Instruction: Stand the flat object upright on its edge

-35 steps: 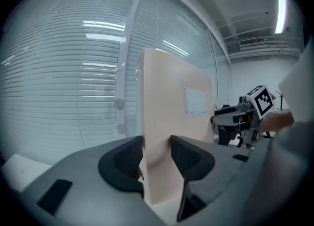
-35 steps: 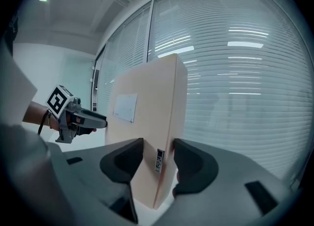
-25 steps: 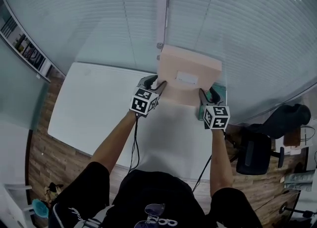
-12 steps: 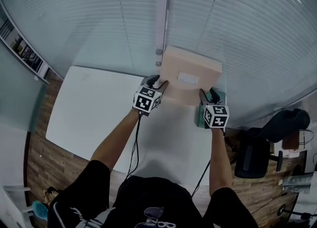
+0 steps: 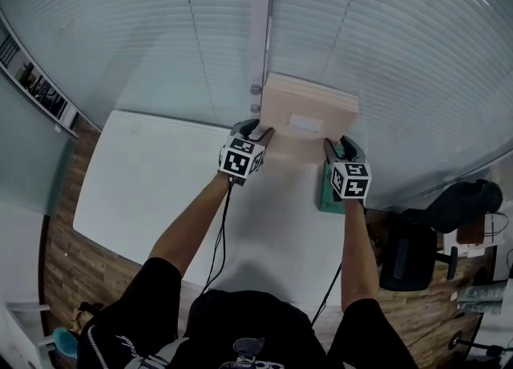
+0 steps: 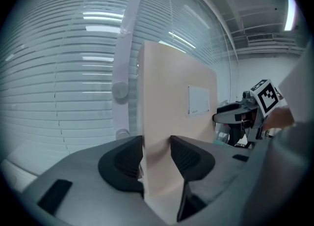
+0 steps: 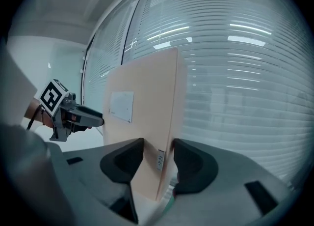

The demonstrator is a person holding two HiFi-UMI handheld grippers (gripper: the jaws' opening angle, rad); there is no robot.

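Observation:
A flat beige box (image 5: 309, 117) with a white label (image 5: 305, 124) is held over the far edge of the white table (image 5: 152, 183), close to the window blinds. My left gripper (image 5: 258, 131) is shut on its left edge, and my right gripper (image 5: 332, 148) is shut on its right edge. In the left gripper view the box (image 6: 171, 97) rises tall between the pads, the left gripper (image 6: 156, 147) pinching its thin side. In the right gripper view the box (image 7: 147, 107) stands the same way inside the right gripper (image 7: 158, 155). Its bottom edge is hidden.
Window blinds (image 5: 160, 30) with a white post (image 5: 258, 30) close off the far side. A teal object (image 5: 327, 192) lies on the table under the right gripper. A dark office chair (image 5: 409, 251) stands off the table's right edge, shelves (image 5: 32, 79) at left.
Both grippers have carried the box away from me toward the blinds. The box's face now looks shorter from above. The grips are unchanged.

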